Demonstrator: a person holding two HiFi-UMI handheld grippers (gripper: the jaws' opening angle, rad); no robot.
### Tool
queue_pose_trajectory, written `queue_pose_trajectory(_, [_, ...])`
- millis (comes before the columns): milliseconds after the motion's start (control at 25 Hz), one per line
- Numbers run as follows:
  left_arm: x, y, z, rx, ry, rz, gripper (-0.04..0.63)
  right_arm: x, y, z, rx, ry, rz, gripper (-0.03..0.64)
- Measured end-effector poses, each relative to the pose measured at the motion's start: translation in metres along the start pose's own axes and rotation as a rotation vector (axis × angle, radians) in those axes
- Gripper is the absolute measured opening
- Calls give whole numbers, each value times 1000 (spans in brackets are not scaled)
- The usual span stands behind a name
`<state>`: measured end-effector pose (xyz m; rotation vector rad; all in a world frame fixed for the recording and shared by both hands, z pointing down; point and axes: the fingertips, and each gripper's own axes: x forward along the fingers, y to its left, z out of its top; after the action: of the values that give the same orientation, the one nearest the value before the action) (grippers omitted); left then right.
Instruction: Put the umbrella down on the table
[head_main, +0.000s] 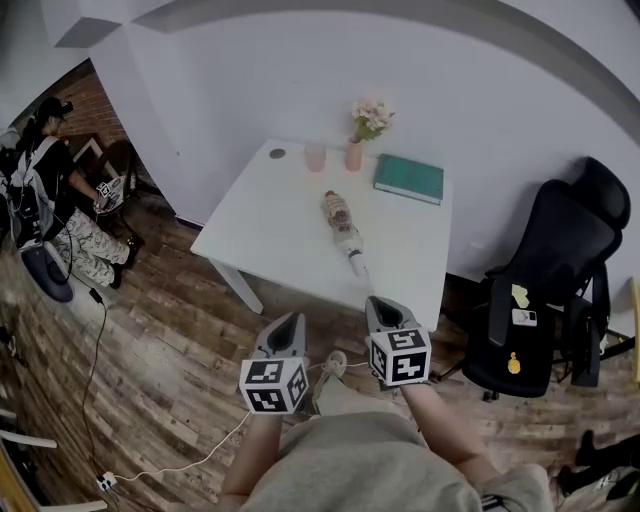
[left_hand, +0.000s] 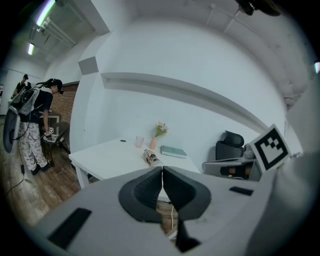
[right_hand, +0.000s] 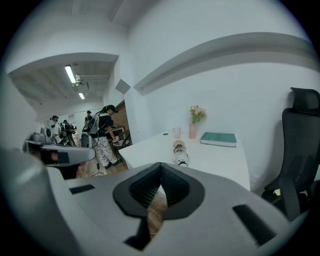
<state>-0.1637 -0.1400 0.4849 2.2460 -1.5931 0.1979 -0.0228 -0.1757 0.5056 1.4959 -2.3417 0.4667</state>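
Observation:
The folded umbrella (head_main: 343, 232) lies on the white table (head_main: 260, 235), its pale handle pointing to the near edge. It also shows beyond the jaws in the left gripper view, umbrella (left_hand: 149, 157), and in the right gripper view, umbrella (right_hand: 179, 152). Both grippers hang over the wooden floor in front of the table, apart from the umbrella. My left gripper (head_main: 290, 323) is shut and empty, its jaws meeting at the tip (left_hand: 161, 170). My right gripper (head_main: 385, 306) is also shut with nothing between its jaws (right_hand: 160, 165).
On the far side of the table stand a pink cup (head_main: 315, 157), a pink vase with flowers (head_main: 355, 150) and a green book (head_main: 408, 178). A black office chair (head_main: 545, 290) stands right of the table. A person (head_main: 45, 190) stands at far left. A white cable (head_main: 200, 460) trails across the floor.

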Motion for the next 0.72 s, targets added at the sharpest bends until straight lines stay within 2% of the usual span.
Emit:
queue_pose_trajectory(360, [-16,-5,-2,-6,-27,-5,9,-34,18,4,-50,-65,21,2])
queue_pose_trajectory(720, [-16,-8,0,-2,-25,-11,9,-37,22,6,-27,-84,50,2])
